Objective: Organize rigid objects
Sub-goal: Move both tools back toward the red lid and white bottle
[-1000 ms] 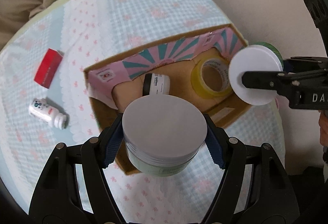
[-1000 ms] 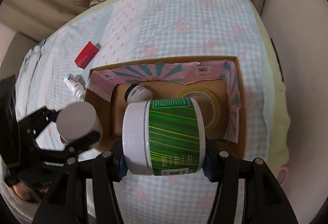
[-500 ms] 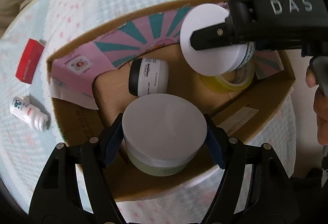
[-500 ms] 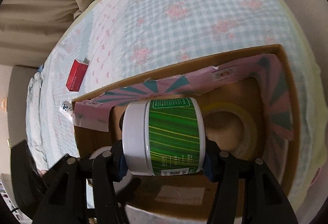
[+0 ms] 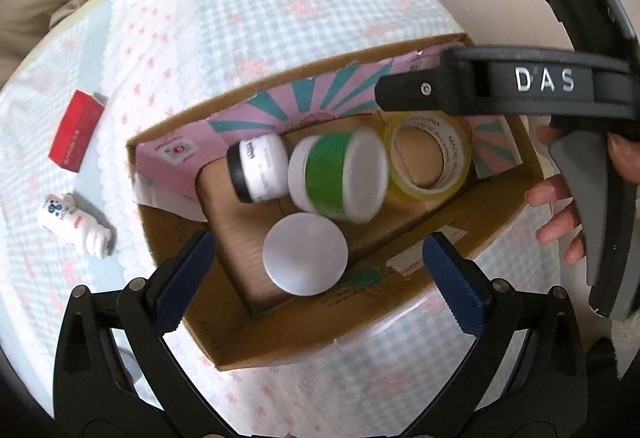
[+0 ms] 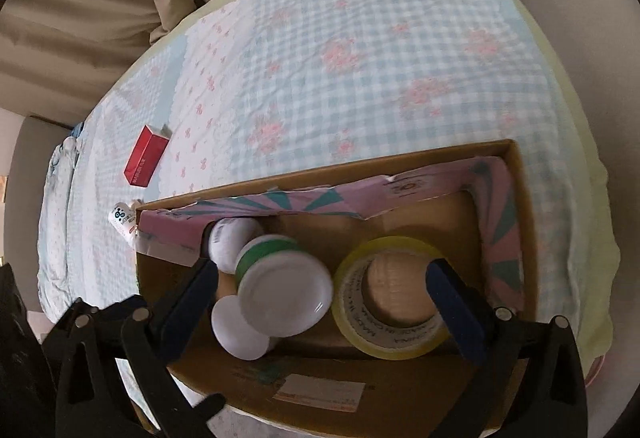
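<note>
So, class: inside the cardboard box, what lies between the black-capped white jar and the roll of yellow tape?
The green-labelled jar, on its side; the left wrist view shows it best.

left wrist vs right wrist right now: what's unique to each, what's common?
Left wrist only: the right gripper's black finger marked DAS, the person's fingers on its grey handle, and the left gripper, jaws opening above the white-lidded jar.

Right wrist only: the right gripper, jaws opening with nothing pressed, plus beige curtain folds.

Both: cardboard box holding the green jar, small white jar and tape roll; red box and white bottle on the checked cloth.
</note>
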A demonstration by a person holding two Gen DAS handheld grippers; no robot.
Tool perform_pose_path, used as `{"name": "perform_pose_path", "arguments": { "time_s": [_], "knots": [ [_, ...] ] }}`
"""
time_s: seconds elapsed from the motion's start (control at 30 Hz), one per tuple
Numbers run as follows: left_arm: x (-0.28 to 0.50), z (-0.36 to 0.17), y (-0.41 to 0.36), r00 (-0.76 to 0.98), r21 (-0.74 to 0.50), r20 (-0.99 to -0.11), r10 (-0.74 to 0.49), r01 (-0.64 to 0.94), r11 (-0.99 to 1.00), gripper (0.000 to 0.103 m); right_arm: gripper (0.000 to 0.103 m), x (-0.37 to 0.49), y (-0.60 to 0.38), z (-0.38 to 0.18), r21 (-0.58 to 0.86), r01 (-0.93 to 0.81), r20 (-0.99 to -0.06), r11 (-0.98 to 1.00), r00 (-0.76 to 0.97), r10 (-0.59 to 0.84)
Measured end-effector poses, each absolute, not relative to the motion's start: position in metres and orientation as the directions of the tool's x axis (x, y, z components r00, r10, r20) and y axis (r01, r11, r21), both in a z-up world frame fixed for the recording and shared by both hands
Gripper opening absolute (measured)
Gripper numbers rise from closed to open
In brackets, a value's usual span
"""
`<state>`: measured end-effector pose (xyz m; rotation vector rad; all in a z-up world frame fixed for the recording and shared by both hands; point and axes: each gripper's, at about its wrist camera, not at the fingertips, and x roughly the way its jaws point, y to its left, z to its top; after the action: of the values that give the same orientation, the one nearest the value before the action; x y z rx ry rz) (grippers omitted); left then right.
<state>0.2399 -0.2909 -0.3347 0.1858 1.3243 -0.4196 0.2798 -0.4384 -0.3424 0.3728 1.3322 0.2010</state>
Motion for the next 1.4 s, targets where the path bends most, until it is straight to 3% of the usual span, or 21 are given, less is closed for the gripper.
{"name": "perform_pose_path", "arguments": {
  "time_s": [0.33, 0.53, 0.8, 1.0, 1.4],
  "knots": [
    [0.233, -0.313, -0.278, 0.219, -0.101, -0.955, -0.2, 0.393, 0.914, 0.103, 0.103, 0.264, -0.438, -0.311, 0.336, 0.04, -0.902, 0.941, 0.303, 0.309],
    [0.215, -0.268, -0.253, 0.272, -0.079, -0.944, -0.187, 0.366, 0.927, 0.103, 0.103, 0.246, -0.426, -0.277, 0.274, -0.005, -0.905, 0.962, 0.337, 0.259],
    [0.17, -0.21, -0.175, 0.38, -0.012, -0.918, -0.11, 0.252, 0.968, 0.103, 0.103, 0.215, -0.383, -0.214, 0.226, -0.103, -0.887, 0.969, 0.389, 0.248],
    [0.141, -0.196, -0.097, 0.412, -0.006, -0.91, -0.048, 0.104, 0.995, 0.103, 0.103, 0.207, -0.328, -0.179, 0.16, -0.193, -0.87, 0.968, 0.436, 0.231],
    [0.102, -0.203, 0.033, 0.4, -0.004, -0.917, 0.014, -0.045, 0.999, 0.103, 0.103, 0.228, -0.203, -0.175, 0.113, -0.378, -0.882, 0.919, 0.387, 0.268]
  ]
}}
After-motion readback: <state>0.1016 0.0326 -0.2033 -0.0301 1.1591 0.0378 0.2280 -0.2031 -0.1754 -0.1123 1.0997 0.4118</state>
